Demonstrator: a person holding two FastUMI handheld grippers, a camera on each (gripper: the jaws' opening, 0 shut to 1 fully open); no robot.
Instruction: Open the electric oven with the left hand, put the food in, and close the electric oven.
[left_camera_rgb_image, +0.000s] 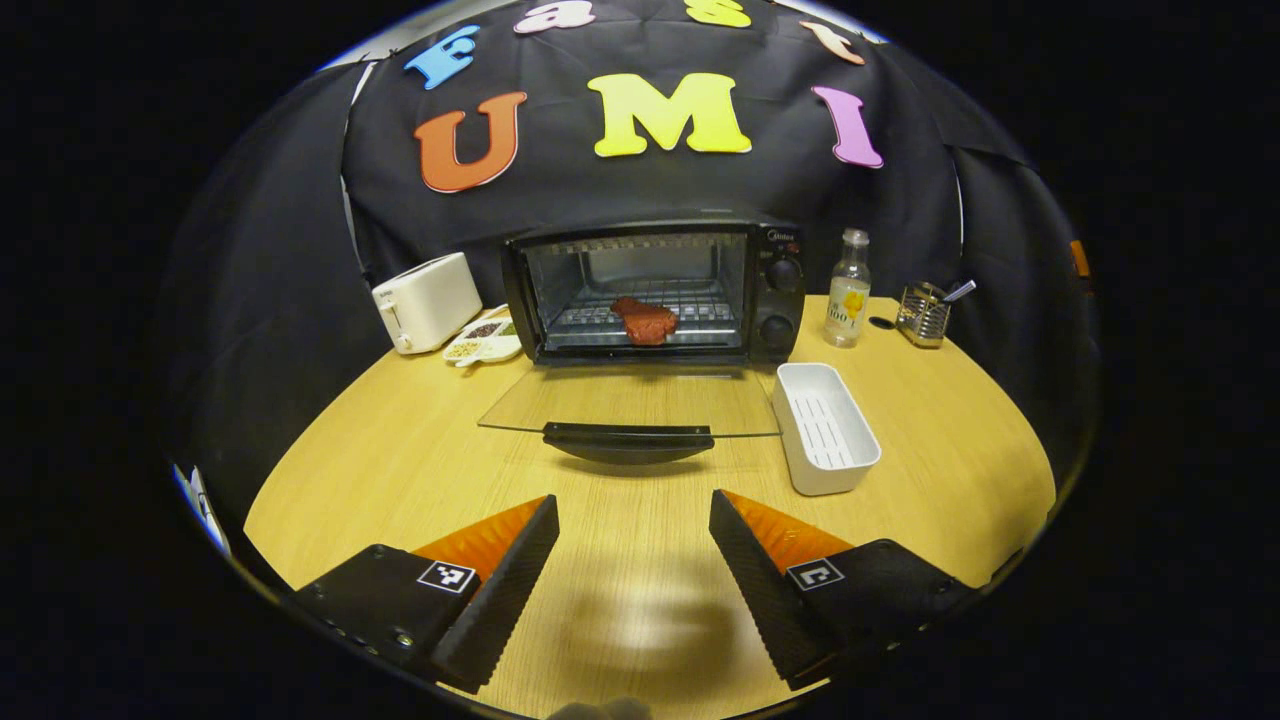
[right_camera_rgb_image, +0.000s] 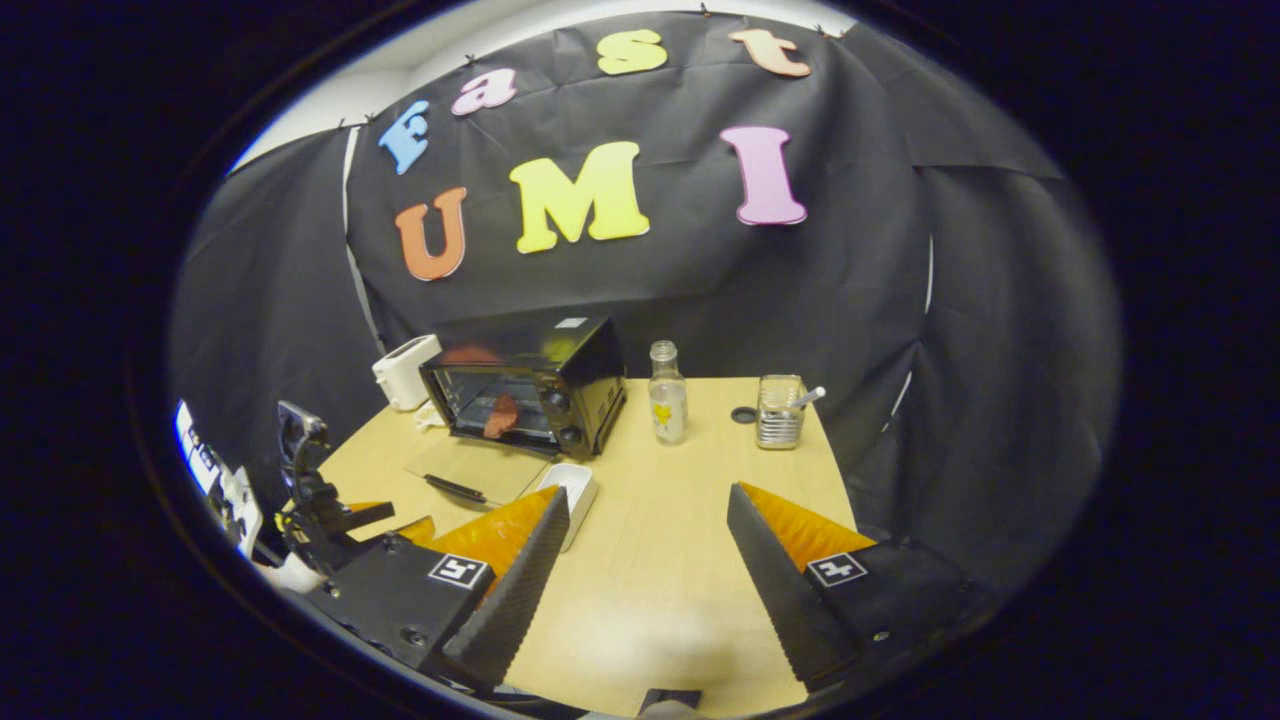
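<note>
The black electric oven (left_camera_rgb_image: 655, 290) stands at the back of the wooden table with its glass door (left_camera_rgb_image: 630, 405) folded down flat, its black handle (left_camera_rgb_image: 628, 440) toward me. A reddish piece of food (left_camera_rgb_image: 645, 321) lies on the oven's wire rack. My left gripper (left_camera_rgb_image: 634, 520) hovers open over the table, a short way in front of the door handle, holding nothing. In the right gripper view the oven (right_camera_rgb_image: 530, 390) and the food (right_camera_rgb_image: 500, 415) sit at the left. My right gripper (right_camera_rgb_image: 648, 520) is open and empty above the table's near right part.
An empty white tray (left_camera_rgb_image: 825, 425) lies right of the open door. A white toaster (left_camera_rgb_image: 425, 300) and a divided dish of grains (left_camera_rgb_image: 485, 340) stand left of the oven. A clear bottle (left_camera_rgb_image: 848, 290) and a metal holder (left_camera_rgb_image: 922, 313) stand to the right.
</note>
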